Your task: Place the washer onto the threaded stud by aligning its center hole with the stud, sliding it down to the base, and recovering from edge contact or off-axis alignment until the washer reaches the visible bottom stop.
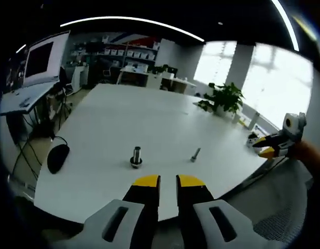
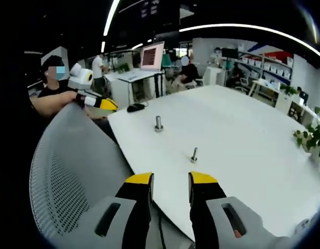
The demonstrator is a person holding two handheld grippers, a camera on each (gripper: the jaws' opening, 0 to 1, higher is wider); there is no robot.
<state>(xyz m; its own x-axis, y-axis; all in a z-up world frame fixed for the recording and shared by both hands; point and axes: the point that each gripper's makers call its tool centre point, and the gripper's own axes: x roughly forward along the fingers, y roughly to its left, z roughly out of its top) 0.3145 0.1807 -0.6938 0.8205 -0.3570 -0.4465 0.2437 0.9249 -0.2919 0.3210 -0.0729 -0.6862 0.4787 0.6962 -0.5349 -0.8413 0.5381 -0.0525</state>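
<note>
An upright metal stud (image 1: 136,156) with a wider ring at its foot stands on the white table (image 1: 128,119), just ahead of my left gripper (image 1: 168,181). That gripper's yellow-tipped jaws stand slightly apart with nothing between them. A smaller bolt (image 1: 195,154) sits to the stud's right. From the other side, the smaller bolt (image 2: 194,154) is nearer my right gripper (image 2: 171,180) and the stud (image 2: 158,123) is farther back. The right gripper is open and empty, off the table edge. I cannot make out a separate loose washer.
A black mouse (image 1: 58,157) lies near the table's left edge. A potted plant (image 1: 224,98) stands at the far right. A grey mesh chair back (image 2: 71,171) rises beside the right gripper. Desks, monitors and people fill the office behind.
</note>
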